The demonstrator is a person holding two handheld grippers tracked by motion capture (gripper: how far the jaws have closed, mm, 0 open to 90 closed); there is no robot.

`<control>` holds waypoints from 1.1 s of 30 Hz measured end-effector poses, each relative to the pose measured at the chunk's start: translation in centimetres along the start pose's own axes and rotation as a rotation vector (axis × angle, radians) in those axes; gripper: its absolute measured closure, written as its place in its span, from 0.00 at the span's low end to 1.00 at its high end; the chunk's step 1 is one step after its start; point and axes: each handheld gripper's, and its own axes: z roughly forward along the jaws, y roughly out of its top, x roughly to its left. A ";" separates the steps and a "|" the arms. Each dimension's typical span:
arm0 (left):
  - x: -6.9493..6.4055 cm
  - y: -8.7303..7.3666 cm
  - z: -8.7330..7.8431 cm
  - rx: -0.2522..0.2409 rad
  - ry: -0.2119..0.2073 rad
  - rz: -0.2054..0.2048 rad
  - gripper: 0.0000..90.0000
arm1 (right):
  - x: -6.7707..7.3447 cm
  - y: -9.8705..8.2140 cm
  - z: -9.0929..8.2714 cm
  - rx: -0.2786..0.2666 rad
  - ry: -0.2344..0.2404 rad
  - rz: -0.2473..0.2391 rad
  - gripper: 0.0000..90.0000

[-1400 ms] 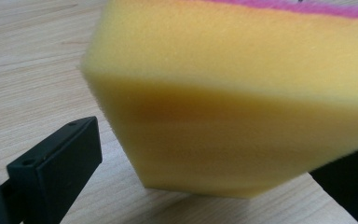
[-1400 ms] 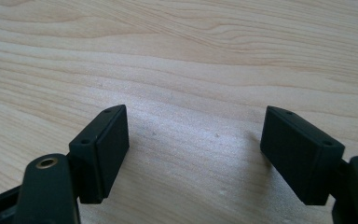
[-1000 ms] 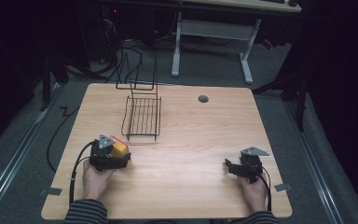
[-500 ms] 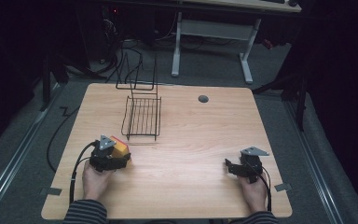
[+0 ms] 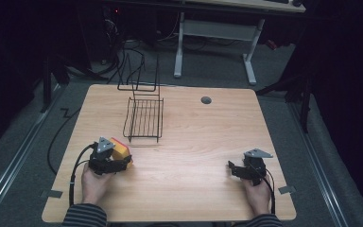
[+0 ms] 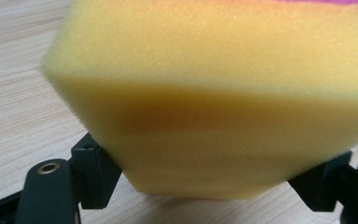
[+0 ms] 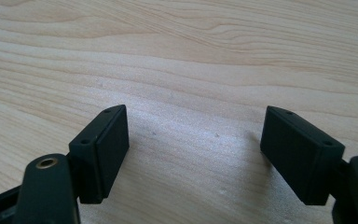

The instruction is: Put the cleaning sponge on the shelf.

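Observation:
A yellow sponge (image 5: 121, 150) with a pink-red top lies near the table's front left. My left gripper (image 5: 123, 159) is shut on it. In the left gripper view the sponge (image 6: 205, 93) is pinched at its lower edge, and both black pads (image 6: 91, 175) press into the foam, between which lies the left gripper's (image 6: 209, 175) grip point. My right gripper (image 5: 232, 169) rests at the front right, held by a hand and pointing left. In its own view the right gripper (image 7: 193, 149) stands open over bare wood with nothing between its fingers.
A black wire rack (image 5: 144, 118) stands on the wooden table (image 5: 194, 142) just beyond the sponge, with a taller wire frame (image 5: 139, 75) behind it. A grey round grommet (image 5: 206, 100) sits at the back centre. Cables and a desk's white legs (image 5: 250, 56) lie on the floor beyond.

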 end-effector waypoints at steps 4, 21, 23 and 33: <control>-0.2 0.4 -0.7 -0.009 -0.004 0.009 0.26 | 0.0 0.0 0.0 0.000 0.000 0.000 0.26; -1.3 2.1 -2.2 -0.031 -0.030 0.052 0.26 | 0.0 0.0 0.0 0.000 0.000 -0.001 0.26; -1.4 2.3 -2.3 -0.031 -0.036 0.053 0.26 | 0.0 0.0 0.0 0.000 0.000 -0.001 0.26; -1.6 3.5 -2.4 -0.040 -0.050 0.062 0.26 | 0.0 0.0 0.0 0.000 0.000 0.000 0.26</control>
